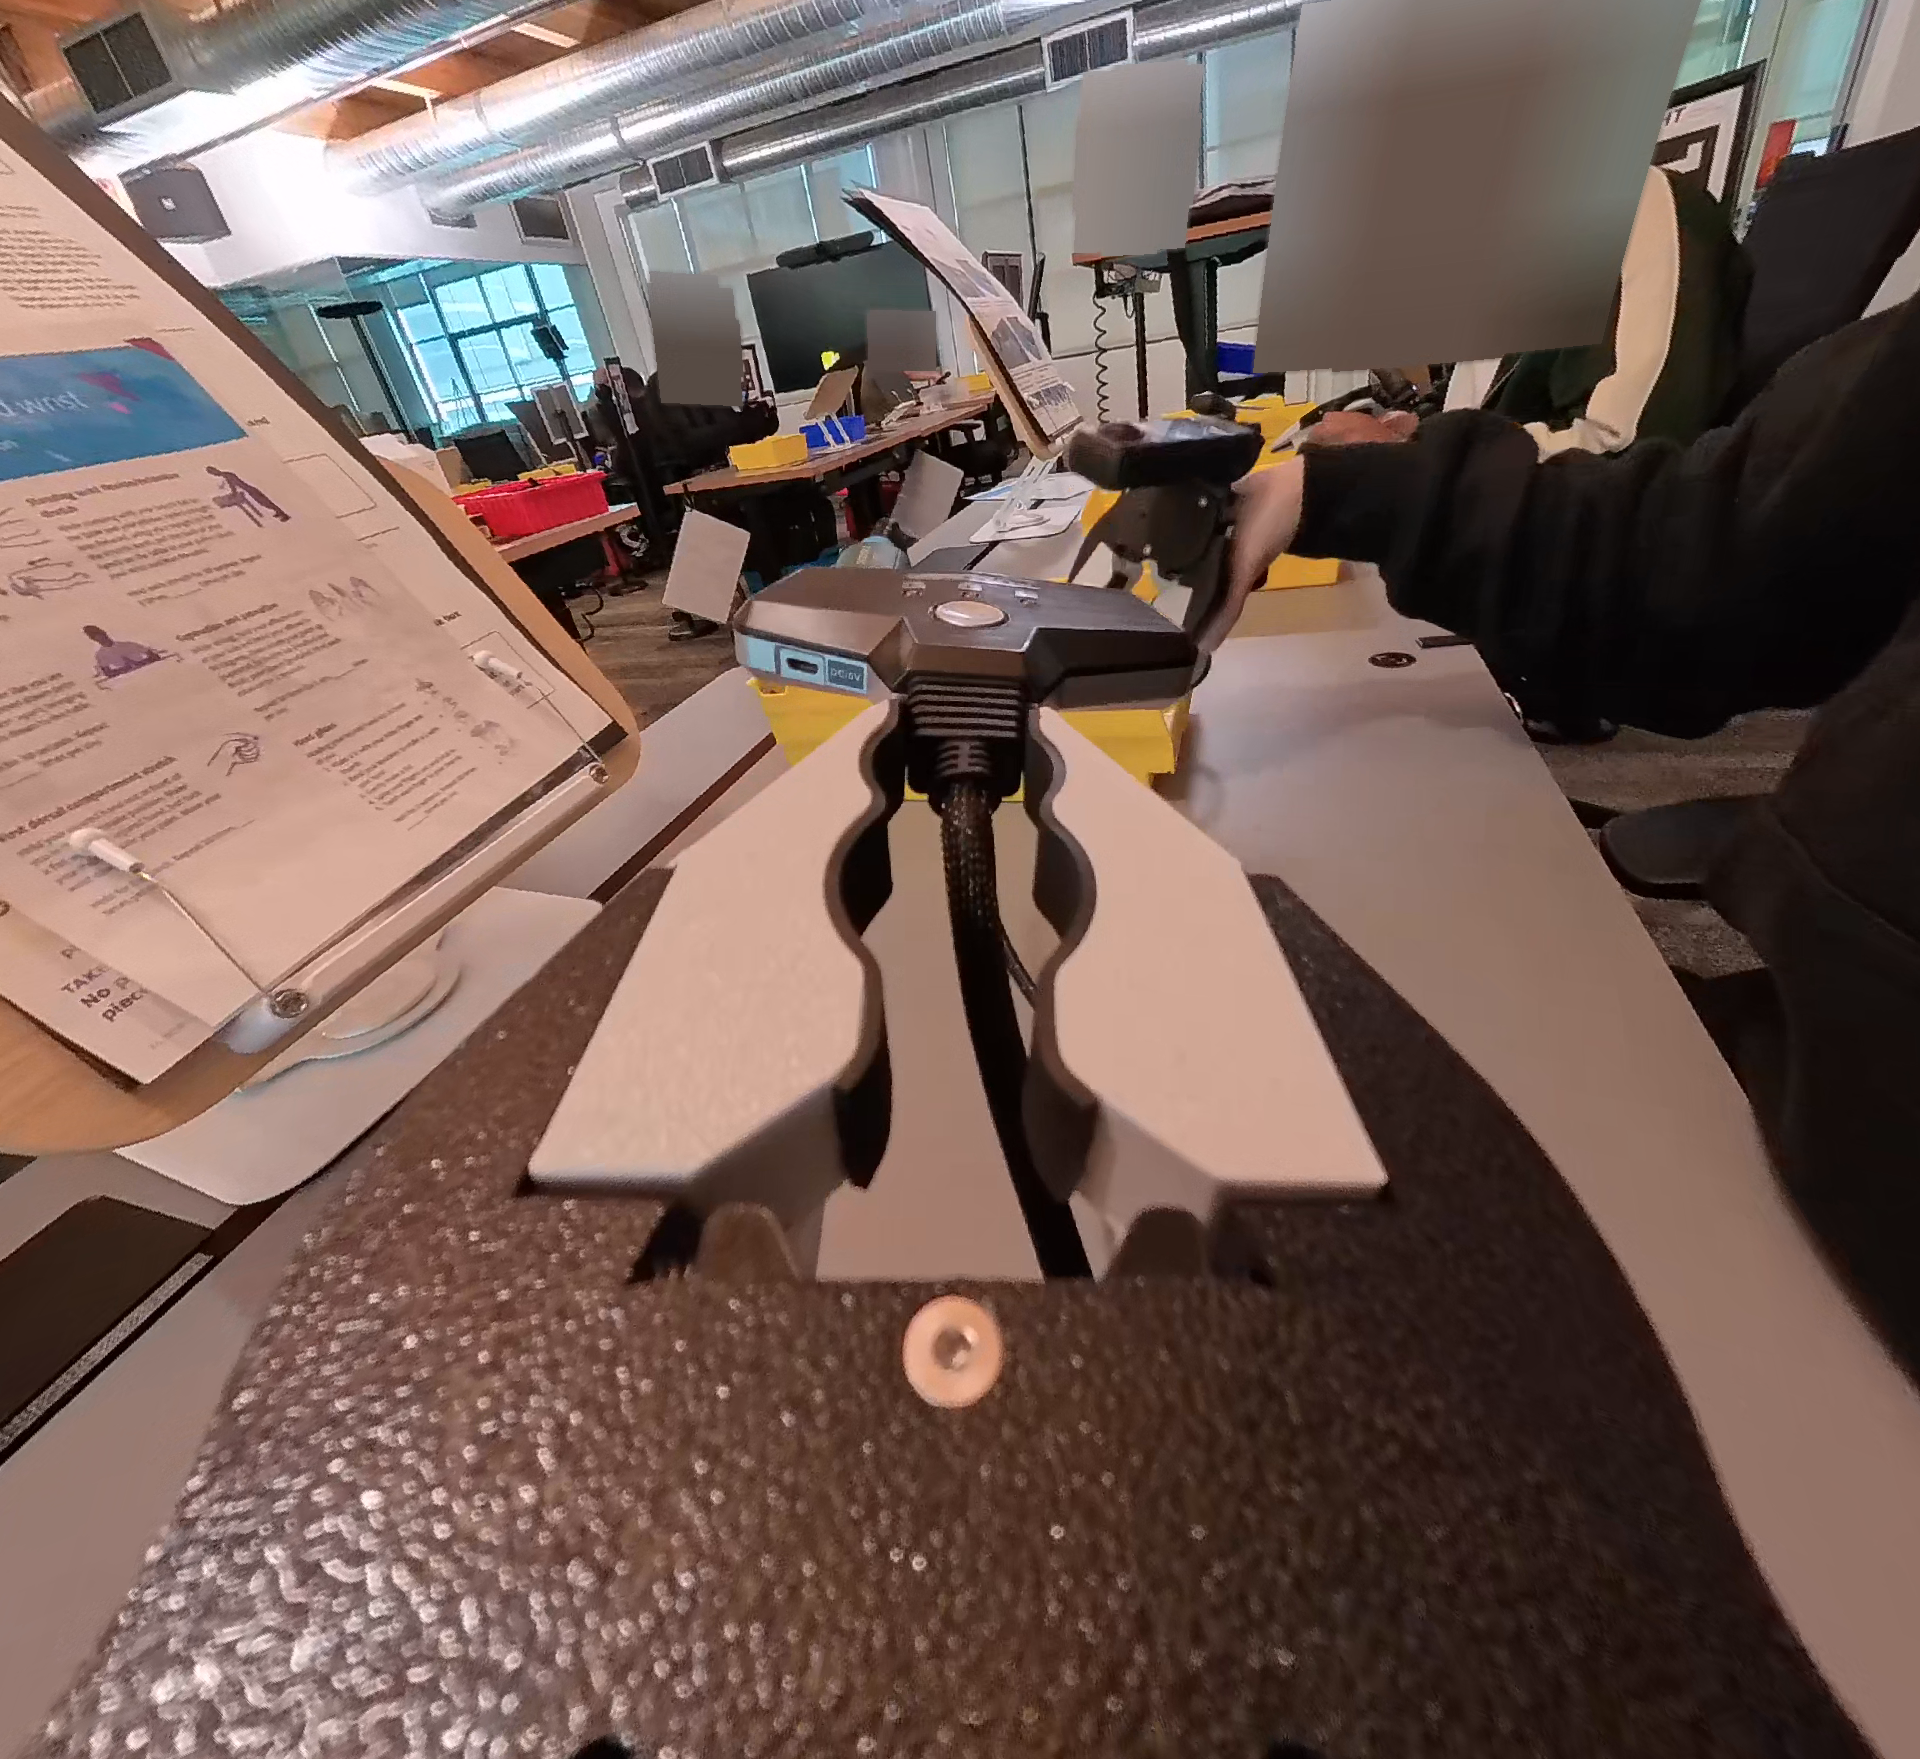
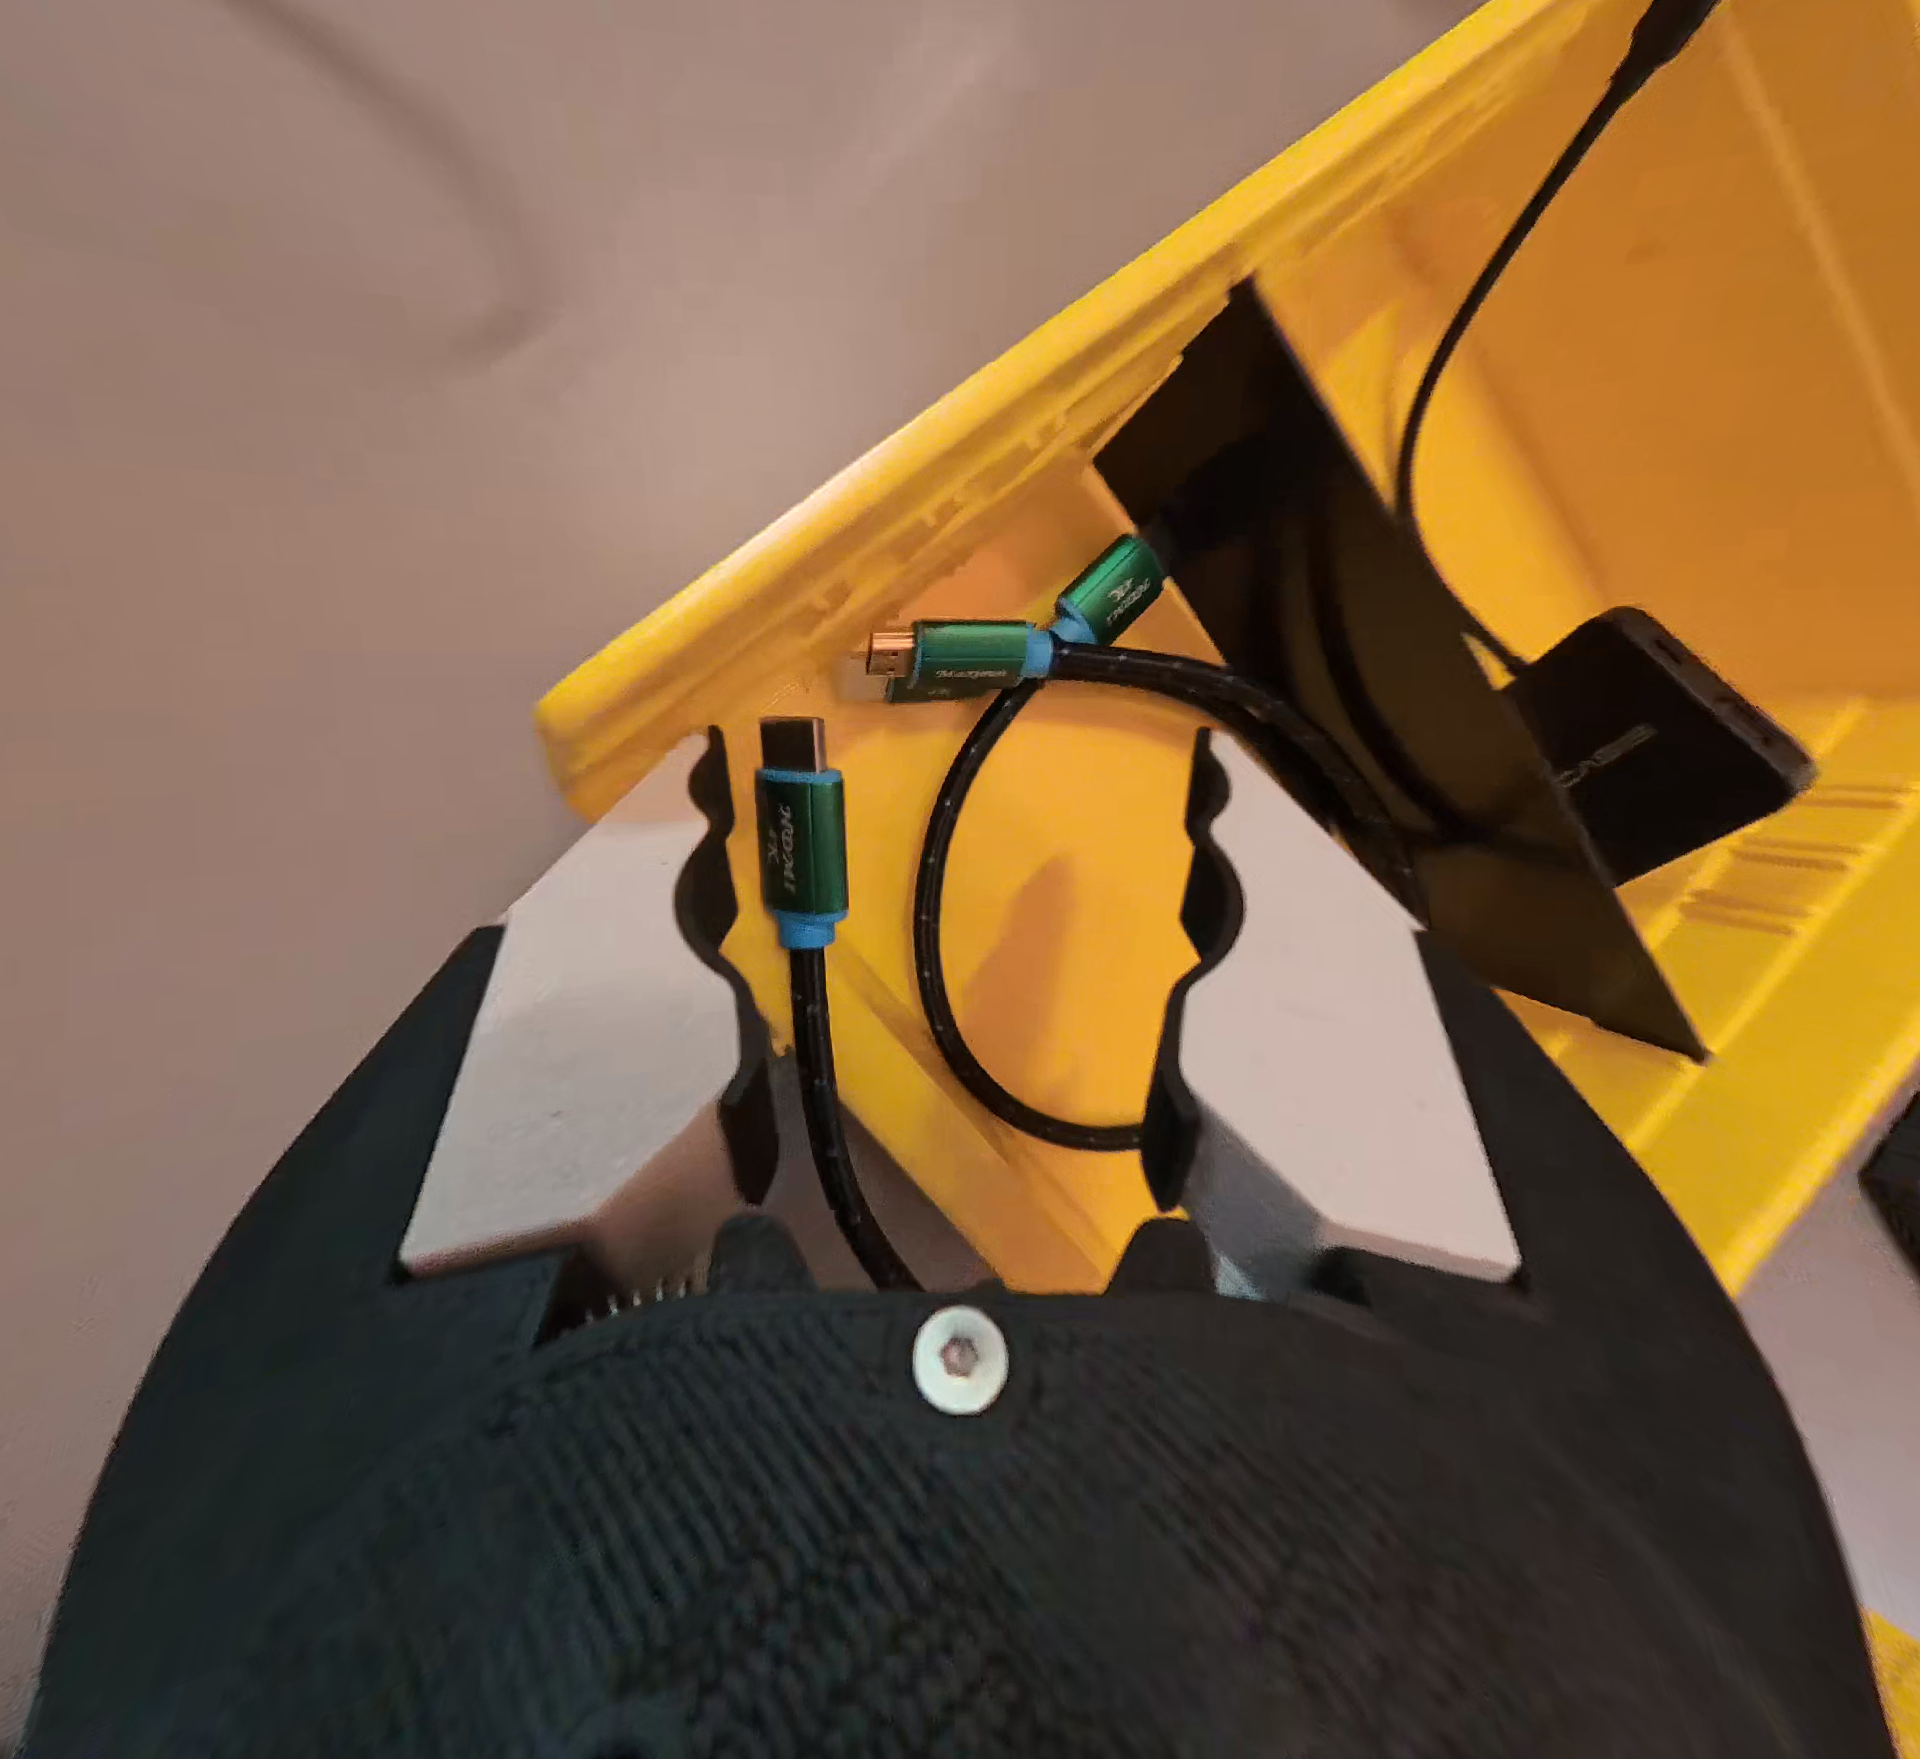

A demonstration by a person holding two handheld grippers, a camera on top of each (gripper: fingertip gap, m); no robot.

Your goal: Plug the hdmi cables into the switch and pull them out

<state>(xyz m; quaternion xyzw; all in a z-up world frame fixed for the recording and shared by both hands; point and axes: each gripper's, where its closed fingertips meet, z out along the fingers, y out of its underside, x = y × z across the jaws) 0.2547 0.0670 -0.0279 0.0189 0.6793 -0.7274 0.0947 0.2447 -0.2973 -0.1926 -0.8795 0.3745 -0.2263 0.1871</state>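
Two grippers share the work: the left gripper [image 1: 961, 753] is closed on the switch [image 1: 971, 634] tail, holding it above the bench [image 1: 1351, 826]. The right gripper [image 2: 956, 888] hangs wide open, empty, over the bin [image 2: 1039, 421] corner, straddling one green plug [image 2: 802, 842]. Fetching is underway; next, close squarely on that plug.

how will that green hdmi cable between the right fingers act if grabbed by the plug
The plug looks rigid metal, probably a firm but slick grip. Its braided cable curves loosely, so it will likely trail and drag. It probably weighs little.
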